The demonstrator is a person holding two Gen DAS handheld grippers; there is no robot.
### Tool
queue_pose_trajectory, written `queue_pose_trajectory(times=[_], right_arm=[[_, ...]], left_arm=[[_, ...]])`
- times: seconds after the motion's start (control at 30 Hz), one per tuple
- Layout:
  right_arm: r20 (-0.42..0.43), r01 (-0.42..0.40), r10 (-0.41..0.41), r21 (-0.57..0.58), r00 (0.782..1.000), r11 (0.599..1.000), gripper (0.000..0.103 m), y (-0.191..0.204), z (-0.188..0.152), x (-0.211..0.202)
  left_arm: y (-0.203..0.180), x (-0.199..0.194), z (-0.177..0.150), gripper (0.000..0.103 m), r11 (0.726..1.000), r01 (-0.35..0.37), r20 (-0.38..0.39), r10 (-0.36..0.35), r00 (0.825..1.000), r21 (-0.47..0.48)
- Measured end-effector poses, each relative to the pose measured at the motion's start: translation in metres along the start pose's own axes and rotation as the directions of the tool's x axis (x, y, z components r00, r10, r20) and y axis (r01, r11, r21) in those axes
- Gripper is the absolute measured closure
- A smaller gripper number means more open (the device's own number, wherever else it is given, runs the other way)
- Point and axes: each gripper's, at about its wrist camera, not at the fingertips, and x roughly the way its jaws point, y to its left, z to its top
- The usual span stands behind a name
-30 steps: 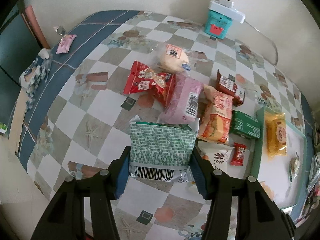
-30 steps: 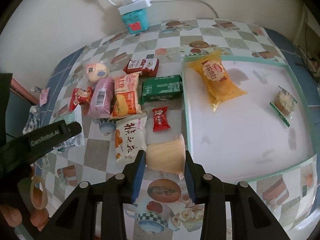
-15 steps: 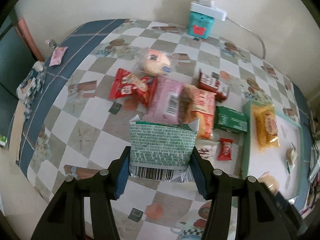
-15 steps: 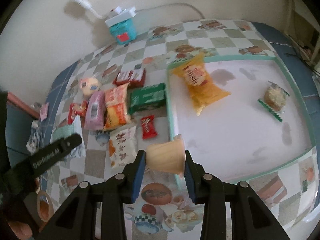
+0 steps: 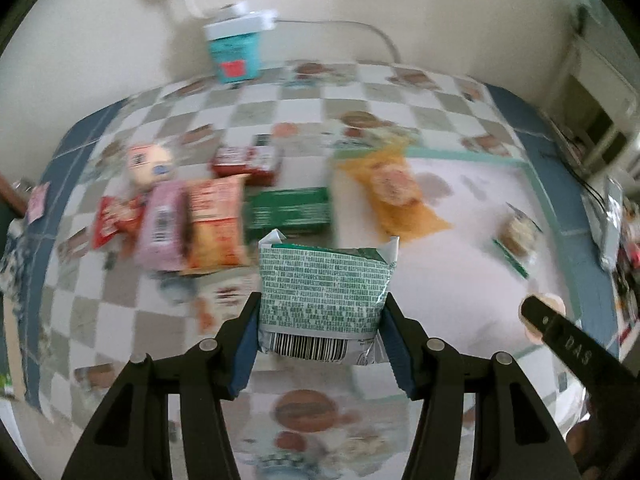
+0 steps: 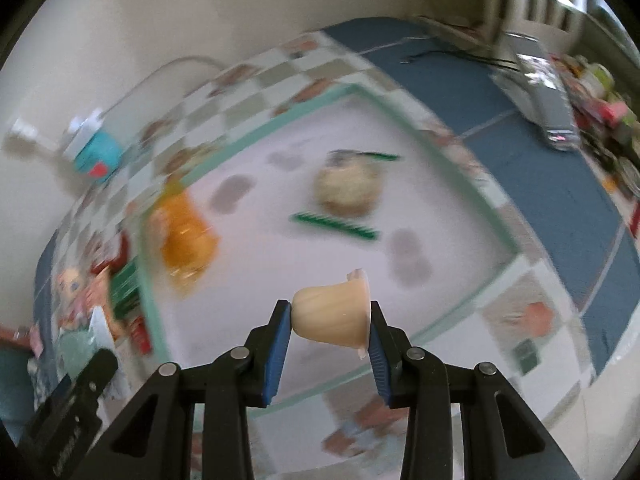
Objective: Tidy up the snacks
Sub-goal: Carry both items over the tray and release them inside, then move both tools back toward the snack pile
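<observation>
My left gripper is shut on a green snack packet with a barcode, held above the table near the white tray's left edge. My right gripper is shut on a cream jelly cup, held over the tray's near part. On the tray lie an orange snack bag and a small clear-wrapped biscuit. Both also show in the right wrist view: the orange bag and the biscuit. Both views are blurred.
Several loose snacks lie left of the tray: a pink packet, an orange-red packet, a green box, a red packet. A teal box with a power strip stands at the wall. Clutter lies at the far right.
Both grippers have swung right towards the tray, still holding their items. The left view now faces the tray; the right gripper has moved over it.
</observation>
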Motion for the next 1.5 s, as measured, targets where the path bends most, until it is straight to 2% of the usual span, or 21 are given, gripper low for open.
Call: queue_pose_trajectory(times=[0.13, 0.33, 0.4, 0.47, 0.57, 0.63, 0.7, 0.73, 0.8, 0.93, 1.0, 1.1, 1.23, 1.37, 1.5], right_arm=[[-0.003, 0.03, -0.03, 0.056, 1.0, 0.998, 0.064, -0.021, 0.008, 0.006], [-0.002, 0.044, -0.043, 0.074, 0.999, 0.996, 0.064, -0.028, 0.013, 0.012], [0.005, 0.053, -0.053, 0.071, 0.999, 0.996, 0.063, -0.026, 0.013, 0.012], [0.01, 0.059, -0.06, 0.068, 0.998, 0.996, 0.063, -0.025, 0.012, 0.012], [0.008, 0.063, -0.064, 0.062, 0.998, 0.996, 0.061, -0.023, 0.012, 0.013], [0.005, 0.077, -0.078, 0.054, 0.997, 0.996, 0.052, -0.021, 0.011, 0.015], [0.002, 0.088, -0.088, 0.05, 0.996, 0.995, 0.036, -0.019, 0.009, 0.016], [0.002, 0.095, -0.096, 0.043, 0.995, 0.995, 0.034, -0.017, 0.008, 0.017], [0.005, 0.112, -0.112, 0.021, 0.994, 0.994, 0.026, -0.013, 0.006, 0.018], [0.025, 0.117, -0.117, -0.017, 0.993, 0.993, 0.01, 0.0, 0.001, 0.016], [0.039, 0.105, -0.104, -0.045, 0.994, 0.993, 0.0, 0.009, -0.002, 0.013], [0.063, 0.098, -0.091, -0.119, 0.994, 0.988, 0.0, 0.028, -0.007, 0.01], [0.073, 0.077, -0.064, -0.186, 0.995, 0.98, 0.0, 0.05, -0.014, 0.005], [0.094, 0.071, -0.05, -0.234, 0.994, 0.97, 0.0, 0.071, -0.02, -0.004], [0.08, 0.015, 0.007, -0.263, 0.997, 0.965, 0.0, 0.093, -0.026, -0.013]], left_arm=[[-0.026, 0.013, -0.002, 0.045, 0.998, -0.014, -0.004, 0.014, 1.0, 0.066], [-0.048, 0.02, 0.0, 0.044, 0.992, -0.001, 0.02, -0.001, 1.0, 0.126], [-0.051, 0.021, 0.001, 0.04, 0.99, 0.004, 0.02, -0.007, 1.0, 0.138], [-0.051, 0.021, 0.001, 0.026, 0.99, 0.002, 0.02, -0.005, 1.0, 0.143], [-0.048, 0.019, 0.003, 0.022, 0.991, 0.004, 0.023, -0.008, 1.0, 0.137], [-0.043, 0.018, 0.004, 0.02, 0.992, 0.003, 0.025, -0.006, 1.0, 0.122], [-0.035, 0.019, 0.006, 0.02, 0.995, -0.001, 0.019, -0.001, 1.0, 0.097], [-0.03, 0.02, 0.007, 0.018, 0.997, -0.005, 0.013, 0.004, 1.0, 0.078], [-0.015, 0.022, 0.011, 0.007, 1.0, -0.021, 0.0, 0.021, 1.0, 0.02], [0.02, 0.024, 0.014, 0.006, 0.992, -0.067, -0.029, 0.064, 0.998, -0.106], [0.04, 0.025, 0.014, 0.006, 0.98, -0.099, -0.045, 0.093, 0.995, -0.171], [0.07, 0.026, 0.013, 0.006, 0.953, -0.154, -0.078, 0.138, 0.987, -0.262], [0.106, 0.028, 0.005, 0.006, 0.916, -0.195, -0.132, 0.158, 0.979, -0.351], [0.144, 0.029, -0.005, 0.006, 0.862, -0.253, -0.188, 0.188, 0.964, -0.438], [0.18, 0.026, -0.016, 0.006, 0.802, -0.282, -0.223, 0.189, 0.956, -0.526]])
